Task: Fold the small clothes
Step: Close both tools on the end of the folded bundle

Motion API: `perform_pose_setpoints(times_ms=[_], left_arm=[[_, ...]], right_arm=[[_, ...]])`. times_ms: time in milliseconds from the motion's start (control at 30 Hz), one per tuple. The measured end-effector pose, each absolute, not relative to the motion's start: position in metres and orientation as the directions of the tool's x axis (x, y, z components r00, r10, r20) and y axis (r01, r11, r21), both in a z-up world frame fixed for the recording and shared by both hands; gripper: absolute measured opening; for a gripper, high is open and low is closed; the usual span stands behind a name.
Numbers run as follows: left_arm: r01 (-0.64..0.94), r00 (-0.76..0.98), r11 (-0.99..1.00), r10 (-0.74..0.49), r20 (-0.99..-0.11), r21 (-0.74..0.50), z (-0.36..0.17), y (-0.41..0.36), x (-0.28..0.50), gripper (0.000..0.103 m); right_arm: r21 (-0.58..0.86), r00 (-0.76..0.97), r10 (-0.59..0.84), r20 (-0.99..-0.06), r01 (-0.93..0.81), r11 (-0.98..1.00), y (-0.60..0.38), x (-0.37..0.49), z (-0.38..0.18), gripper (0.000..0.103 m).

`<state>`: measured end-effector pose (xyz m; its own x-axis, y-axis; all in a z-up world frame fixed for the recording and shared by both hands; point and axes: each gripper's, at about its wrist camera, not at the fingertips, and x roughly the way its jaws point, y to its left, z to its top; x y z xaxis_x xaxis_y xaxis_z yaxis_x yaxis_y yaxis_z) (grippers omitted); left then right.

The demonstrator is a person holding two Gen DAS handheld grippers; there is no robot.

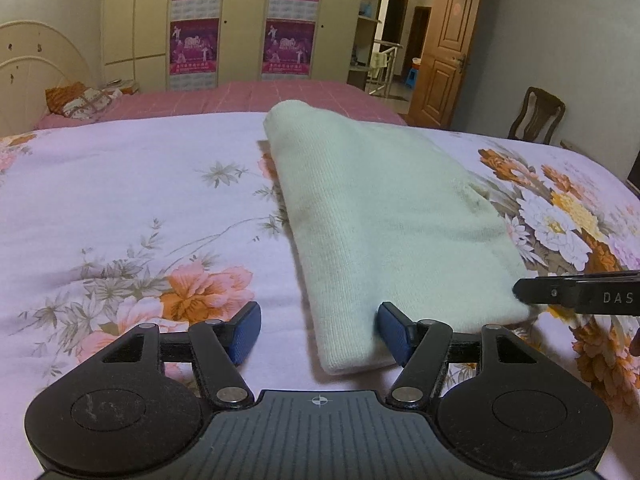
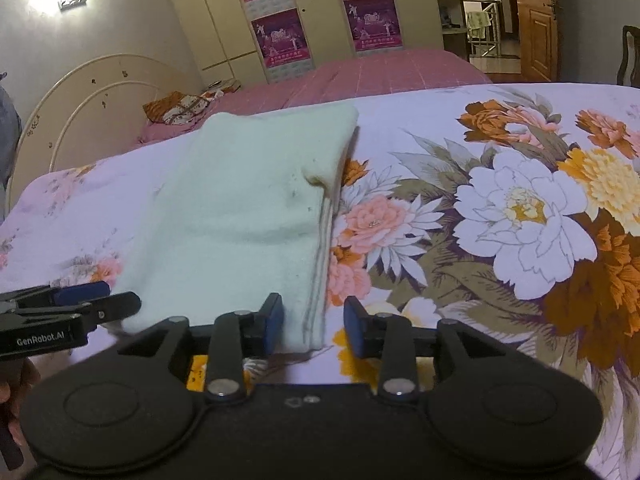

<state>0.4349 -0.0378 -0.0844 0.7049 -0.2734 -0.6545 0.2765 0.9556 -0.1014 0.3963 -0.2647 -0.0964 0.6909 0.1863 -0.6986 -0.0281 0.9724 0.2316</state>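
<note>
A pale cream knit garment [image 1: 384, 216] lies folded in a long rectangle on the floral bedspread [image 1: 120, 200]. My left gripper [image 1: 320, 332] is open at the garment's near left corner; the corner lies between its blue pads [image 1: 394, 332] and the right pad sits against the cloth. In the right wrist view the same garment [image 2: 248, 208] shows its stacked layers along the right edge. My right gripper [image 2: 314, 326] is open around the near right corner, with a gap to its right pad [image 2: 354, 326]. Each gripper's tip shows in the other's view: right [image 1: 520, 290], left [image 2: 120, 302].
Behind the floral bed stands a second bed with a pink cover [image 1: 248, 96], a patterned pillow [image 1: 80, 100] and a cream headboard [image 1: 36, 64]. A wardrobe with purple posters [image 1: 288, 20] lines the far wall. A wooden door [image 1: 448, 48] and a chair [image 1: 536, 116] are at right.
</note>
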Motion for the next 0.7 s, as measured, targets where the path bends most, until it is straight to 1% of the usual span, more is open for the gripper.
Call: perform_pose_setpoints(times_ms=[200, 367, 400, 433, 467, 533, 600, 700], left_arm=[[0.279, 0.707, 0.955, -0.277, -0.65, -0.103, -0.08, -0.037, 0.438, 0.065], [0.284, 0.711, 0.949, -0.305, -0.633, -0.137, -0.073, -0.035, 0.455, 0.065], [0.285, 0.712, 0.945, -0.319, -0.625, -0.158, -0.071, -0.033, 0.462, 0.065], [0.281, 0.709, 0.94, -0.339, -0.618, -0.194, -0.07, -0.03, 0.472, 0.065], [0.273, 0.708, 0.937, -0.35, -0.614, -0.218, -0.07, -0.029, 0.481, 0.065], [0.266, 0.705, 0.929, -0.369, -0.606, -0.255, -0.07, -0.026, 0.501, 0.065], [0.267, 0.687, 0.917, -0.396, -0.609, -0.295, -0.074, -0.025, 0.519, 0.065], [0.261, 0.643, 0.878, -0.468, -0.606, -0.401, -0.082, -0.022, 0.542, 0.065]], right_arm=[[0.263, 0.726, 0.202, -0.657, -0.031, 0.964, -0.269, 0.396, -0.083, 0.038], [0.347, 0.743, 0.239, -0.626, -0.009, 0.938, -0.283, 0.409, -0.082, 0.043], [0.367, 0.748, 0.25, -0.615, -0.009, 0.93, -0.287, 0.415, -0.082, 0.043], [0.393, 0.753, 0.264, -0.603, -0.008, 0.92, -0.291, 0.422, -0.082, 0.047], [0.427, 0.757, 0.283, -0.589, -0.005, 0.904, -0.296, 0.429, -0.083, 0.052], [0.491, 0.76, 0.316, -0.568, 0.005, 0.871, -0.305, 0.445, -0.088, 0.06], [0.542, 0.757, 0.338, -0.559, 0.026, 0.84, -0.314, 0.462, -0.096, 0.062], [0.621, 0.74, 0.386, -0.551, 0.055, 0.782, -0.326, 0.484, -0.111, 0.062]])
